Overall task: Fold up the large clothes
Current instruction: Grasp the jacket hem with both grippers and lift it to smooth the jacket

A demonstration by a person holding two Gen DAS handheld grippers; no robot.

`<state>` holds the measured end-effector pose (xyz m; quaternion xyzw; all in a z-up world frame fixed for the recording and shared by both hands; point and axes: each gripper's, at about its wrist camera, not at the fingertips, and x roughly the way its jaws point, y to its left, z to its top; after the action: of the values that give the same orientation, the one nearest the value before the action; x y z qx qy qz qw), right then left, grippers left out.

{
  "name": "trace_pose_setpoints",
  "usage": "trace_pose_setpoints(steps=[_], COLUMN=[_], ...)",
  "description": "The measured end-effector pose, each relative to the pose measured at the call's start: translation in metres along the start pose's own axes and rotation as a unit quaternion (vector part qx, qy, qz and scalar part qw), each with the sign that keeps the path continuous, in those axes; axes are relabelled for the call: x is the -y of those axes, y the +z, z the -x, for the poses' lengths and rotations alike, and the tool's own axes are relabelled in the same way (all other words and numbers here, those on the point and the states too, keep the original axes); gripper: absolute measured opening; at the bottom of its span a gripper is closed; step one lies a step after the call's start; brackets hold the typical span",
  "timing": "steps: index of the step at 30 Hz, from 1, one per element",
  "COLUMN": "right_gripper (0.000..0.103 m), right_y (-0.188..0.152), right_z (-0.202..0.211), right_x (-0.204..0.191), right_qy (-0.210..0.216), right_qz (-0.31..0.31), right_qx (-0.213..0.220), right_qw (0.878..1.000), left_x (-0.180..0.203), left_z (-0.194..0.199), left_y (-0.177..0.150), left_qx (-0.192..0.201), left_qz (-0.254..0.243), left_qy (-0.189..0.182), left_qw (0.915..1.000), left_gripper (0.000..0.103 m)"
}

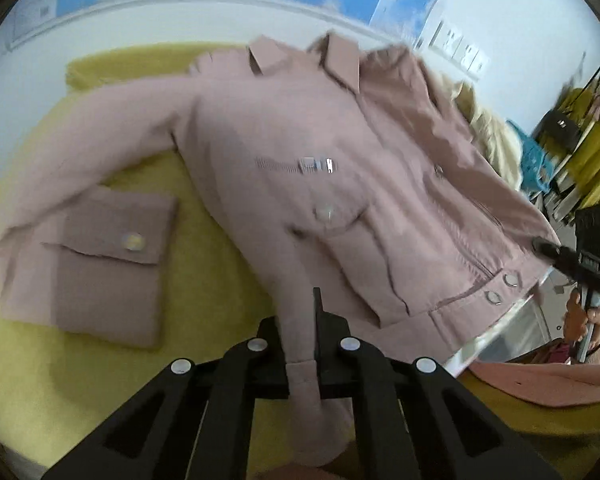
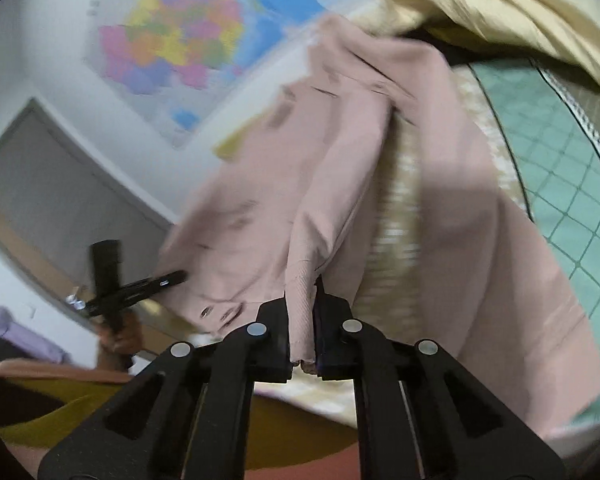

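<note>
A pink jacket lies front-up on a yellow cover, collar at the far side, one sleeve spread to the left. My left gripper is shut on the jacket's near hem, and a strip of pink cloth runs between its fingers. At the right edge of this view my right gripper, held by a hand, pinches the jacket's other bottom corner near the snaps. In the right wrist view the pink jacket hangs in folds, and my right gripper is shut on its edge. There the left gripper touches the hem at left.
A cream garment lies beyond the jacket, over a green gridded mat. A coloured map hangs on the white wall. A rack with clothes and bags stands at the right. More pink cloth lies at the near right.
</note>
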<state>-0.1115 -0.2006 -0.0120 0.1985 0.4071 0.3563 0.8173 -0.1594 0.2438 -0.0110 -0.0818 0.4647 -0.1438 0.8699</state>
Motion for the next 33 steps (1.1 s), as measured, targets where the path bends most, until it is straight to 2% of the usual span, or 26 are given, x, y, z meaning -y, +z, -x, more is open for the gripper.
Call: trace_pose_setpoints(steps=[2, 3, 4, 5, 6, 8, 9, 10, 12, 13, 16, 20, 22, 23, 25, 26, 29, 33], right_gripper=[0.007, 0.008, 0.008, 0.013, 0.029, 0.051, 0.056, 0.057, 0.068, 0.07, 0.07, 0.07, 0.064, 0.052, 0.013, 0.005, 0.005, 0.005], right_y=[-0.007, -0.011, -0.013, -0.015, -0.016, -0.013, -0.01, -0.005, 0.009, 0.017, 0.033, 0.058, 0.068, 0.069, 0.078, 0.081, 0.097, 0.113], right_z=[0.012, 0.012, 0.007, 0.002, -0.003, -0.004, 0.001, 0.008, 0.023, 0.027, 0.023, -0.009, -0.028, -0.033, -0.041, -0.038, 0.002, 0.078], right_x=[-0.016, -0.019, -0.017, -0.014, -0.006, 0.007, 0.01, 0.011, 0.015, 0.02, 0.036, 0.065, 0.08, 0.084, 0.089, 0.09, 0.082, 0.058], right_qy=[0.012, -0.003, -0.023, -0.034, -0.052, -0.089, -0.106, -0.119, -0.127, -0.148, -0.184, -0.185, -0.172, -0.17, -0.151, -0.143, -0.104, -0.06], right_qz=[0.023, 0.03, 0.032, 0.03, 0.023, 0.007, 0.011, 0.015, 0.021, 0.021, 0.014, -0.002, -0.01, -0.013, -0.005, -0.007, -0.006, 0.014], right_qx=[0.0, -0.01, -0.028, -0.041, -0.053, -0.058, -0.047, -0.029, 0.006, 0.02, 0.026, 0.008, -0.012, -0.02, -0.033, -0.033, 0.016, 0.098], right_qw=[1.0, 0.999, 0.999, 0.998, 0.997, 0.994, 0.993, 0.992, 0.992, 0.989, 0.983, 0.983, 0.985, 0.985, 0.988, 0.989, 0.994, 0.993], left_x=[0.001, 0.003, 0.004, 0.005, 0.006, 0.006, 0.004, 0.002, -0.003, -0.003, 0.004, 0.031, 0.05, 0.061, 0.078, 0.086, 0.111, 0.151], left_z=[0.016, 0.021, 0.019, 0.015, 0.007, -0.005, -0.005, -0.001, 0.012, 0.018, 0.021, 0.004, -0.015, -0.026, -0.044, -0.052, -0.079, -0.122], left_y=[0.0, -0.001, -0.002, -0.004, -0.005, -0.004, -0.001, 0.003, 0.012, 0.019, 0.04, 0.07, 0.088, 0.096, 0.113, 0.121, 0.149, 0.189], left_qx=[0.009, 0.006, -0.001, -0.007, -0.016, -0.026, -0.018, -0.007, 0.021, 0.035, 0.059, 0.073, 0.069, 0.066, 0.065, 0.065, 0.065, 0.072], left_qz=[-0.017, -0.031, -0.039, -0.047, -0.061, -0.077, -0.074, -0.067, -0.054, -0.053, -0.059, -0.101, -0.126, -0.135, -0.15, -0.159, -0.19, -0.232], left_qy=[0.0, 0.001, 0.007, 0.018, 0.039, 0.095, 0.099, 0.09, 0.07, 0.066, 0.067, 0.048, 0.04, 0.029, 0.012, 0.006, -0.003, -0.01], left_qw=[0.9998, 0.9995, 0.9992, 0.9987, 0.9972, 0.9921, 0.9922, 0.9937, 0.9959, 0.9958, 0.9942, 0.9911, 0.9888, 0.9882, 0.9865, 0.9851, 0.9797, 0.9699], left_gripper=[0.006, 0.008, 0.015, 0.024, 0.028, 0.065, 0.069, 0.07, 0.073, 0.081, 0.084, 0.084, 0.084, 0.084, 0.084, 0.084, 0.082, 0.073])
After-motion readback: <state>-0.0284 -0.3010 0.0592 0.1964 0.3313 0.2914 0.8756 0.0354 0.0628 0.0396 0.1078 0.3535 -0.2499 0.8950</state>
